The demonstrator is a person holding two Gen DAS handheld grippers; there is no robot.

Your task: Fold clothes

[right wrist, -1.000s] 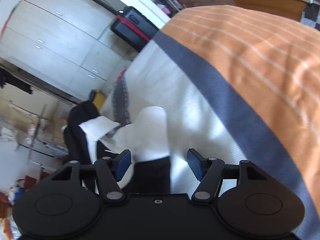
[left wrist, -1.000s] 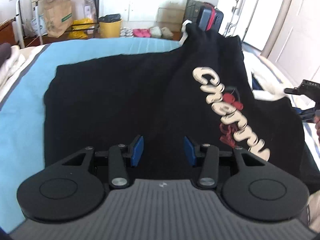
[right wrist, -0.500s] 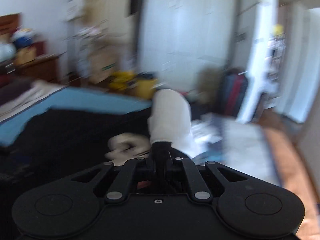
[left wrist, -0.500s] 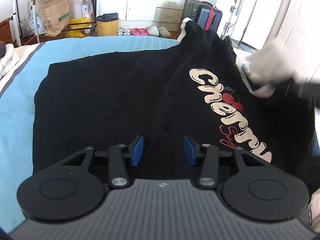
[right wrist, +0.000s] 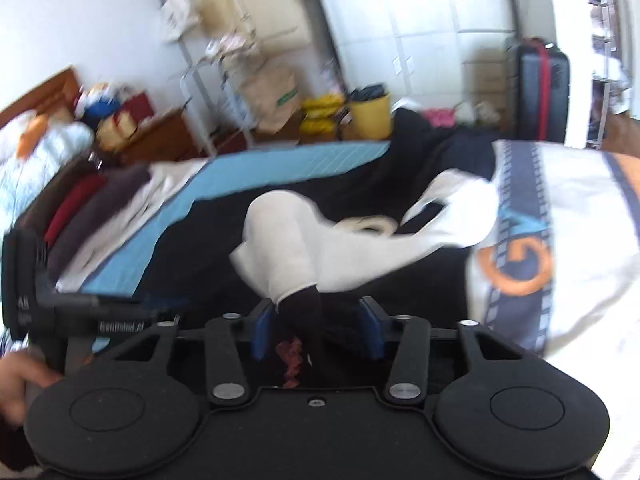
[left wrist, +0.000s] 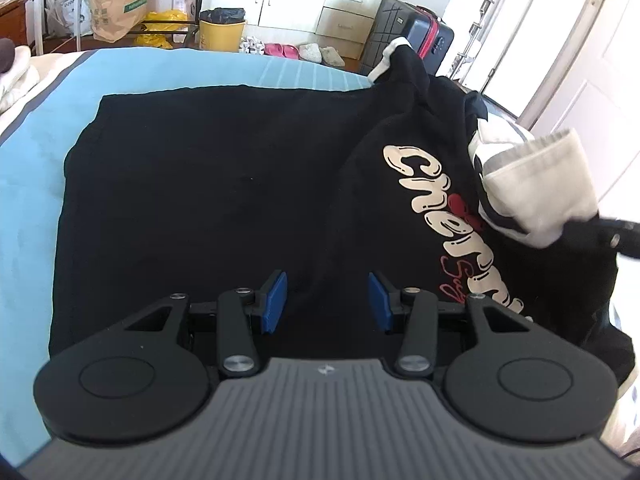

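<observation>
The black sweatshirt (left wrist: 224, 184) is soft and floppy; best taken by its white cuff (right wrist: 280, 248), between the right gripper's (right wrist: 318, 326) opening jaws. Left gripper (left wrist: 326, 300) gapes empty.

You had the shirt (left wrist: 208, 184) spread on the bed (left wrist: 36, 184), its sleeve (left wrist: 540, 184) raised at the right; the bin (left wrist: 222, 34) and suitcase (left wrist: 420, 36) stood beyond the far edge.

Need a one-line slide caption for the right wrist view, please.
Right gripper, jaws opening around a white sleeve of the black sweatshirt spread on the bed.
</observation>
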